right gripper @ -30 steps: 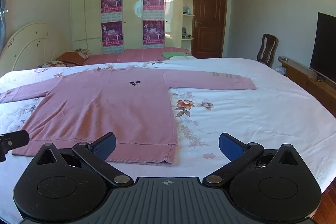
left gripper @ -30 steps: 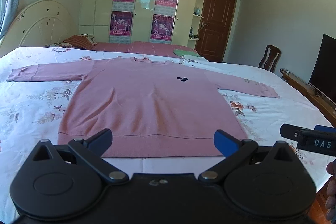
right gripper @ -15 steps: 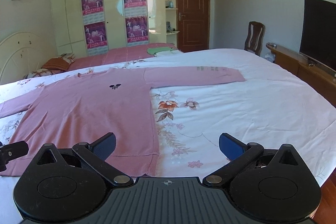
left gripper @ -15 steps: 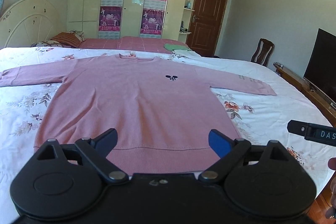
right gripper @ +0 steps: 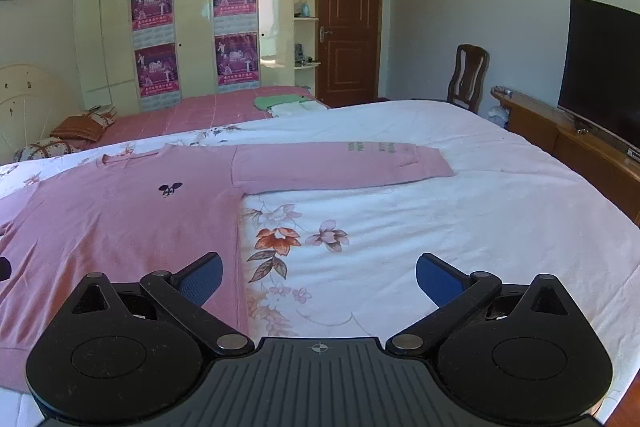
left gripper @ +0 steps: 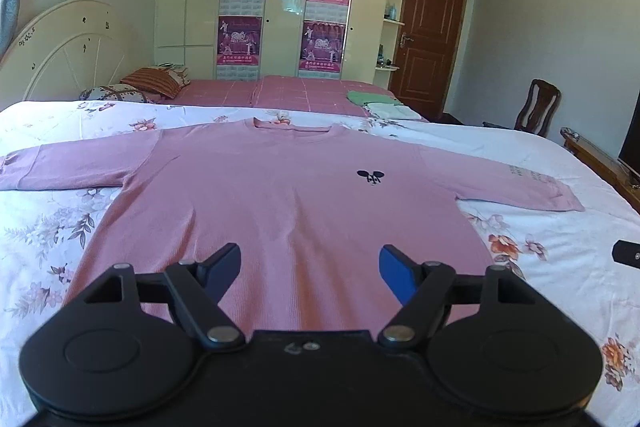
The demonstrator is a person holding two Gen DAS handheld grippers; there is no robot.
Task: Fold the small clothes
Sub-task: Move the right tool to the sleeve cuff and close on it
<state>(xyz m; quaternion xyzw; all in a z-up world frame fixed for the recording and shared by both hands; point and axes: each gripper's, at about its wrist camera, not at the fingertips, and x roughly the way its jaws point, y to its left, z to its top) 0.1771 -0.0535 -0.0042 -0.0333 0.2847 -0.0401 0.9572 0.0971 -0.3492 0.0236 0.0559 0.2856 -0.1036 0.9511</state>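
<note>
The sweater lies flat on the bed, with one sleeve out to each side. Behind this bed is a second bed with folded clothes and pillows on it. The wardrobe stands behind that bed, and the door is to its right. A chair and a TV are on the right side.

Pink sweater bears a small black emblem; the bedsheet is white with orange and pink flowers.

Both claws have come forward over the pink shirt, the left claw narrowing.
</note>
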